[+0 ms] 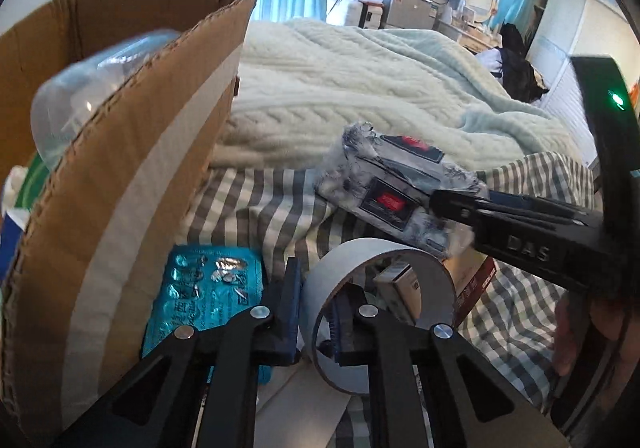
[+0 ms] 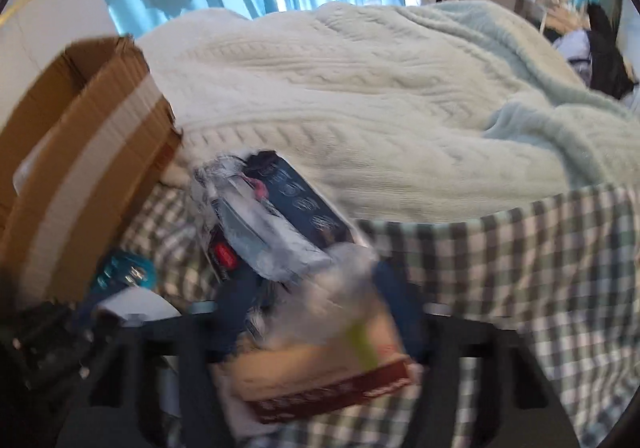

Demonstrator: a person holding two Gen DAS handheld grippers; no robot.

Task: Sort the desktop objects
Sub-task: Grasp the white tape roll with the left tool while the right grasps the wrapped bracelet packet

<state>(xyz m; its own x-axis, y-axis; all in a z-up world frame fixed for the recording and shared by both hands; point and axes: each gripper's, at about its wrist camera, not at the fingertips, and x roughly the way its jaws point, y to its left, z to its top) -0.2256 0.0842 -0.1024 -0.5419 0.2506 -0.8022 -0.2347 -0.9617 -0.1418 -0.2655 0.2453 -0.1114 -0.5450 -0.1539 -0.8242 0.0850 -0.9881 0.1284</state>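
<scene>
My left gripper [image 1: 318, 296] is shut on the wall of a white tape roll [image 1: 384, 248], one finger outside and one inside the ring, low over the checked sheet. My right gripper [image 1: 444, 204] is shut on a crinkly grey-and-black plastic packet [image 1: 384, 188] with red labels and holds it in the air right of the cardboard box [image 1: 120, 168]. In the blurred right wrist view the packet [image 2: 272, 228] sticks out ahead of my right gripper [image 2: 320, 288]. A teal blister pack [image 1: 204, 292] lies beside the box.
The box holds a clear plastic container [image 1: 92, 88]. A beige-and-red carton [image 2: 320, 380] and a small box [image 1: 400, 284] lie on the checked sheet [image 1: 516, 312]. A pale knit blanket [image 1: 360, 88] is heaped behind.
</scene>
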